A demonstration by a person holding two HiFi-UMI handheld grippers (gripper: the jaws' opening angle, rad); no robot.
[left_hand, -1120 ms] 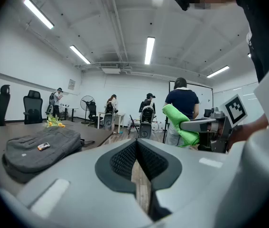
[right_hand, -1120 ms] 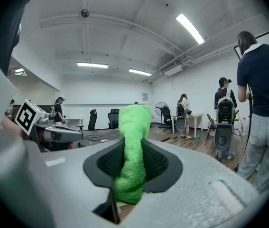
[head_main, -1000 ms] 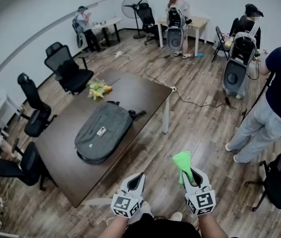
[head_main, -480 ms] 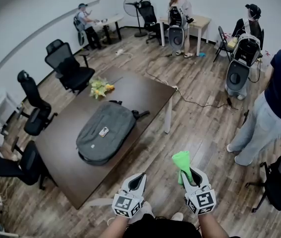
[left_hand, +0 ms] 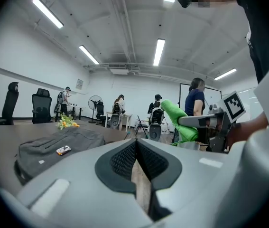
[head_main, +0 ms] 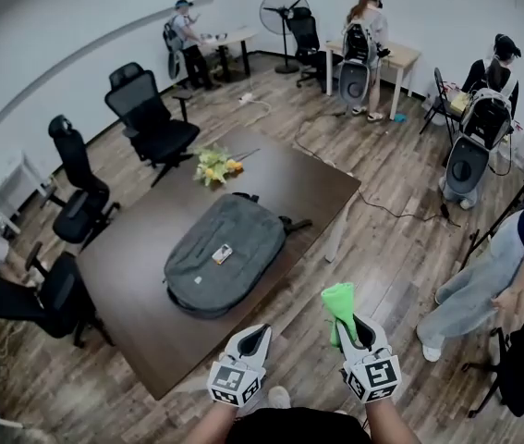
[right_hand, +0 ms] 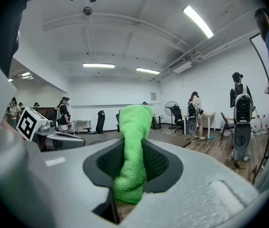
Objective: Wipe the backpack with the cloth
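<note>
Green towelling cloth (head_main: pixel 339 302) riding clamped in right gripper (head_main: pixel 353 327)
Grey fabric backpack (head_main: pixel 229 252) is lying ahead-left — seemingly nearer the empty, closed left gripper (head_main: pixel 254 335).

White walls (head_main: pixel 77 17), wood-plank floor (head_main: pixel 386 266), dark table (head_main: pixel 132 276), black office chairs (head_main: pixel 146 109), ceiling strip lights (left_hand: pixel 160 51)
</note>
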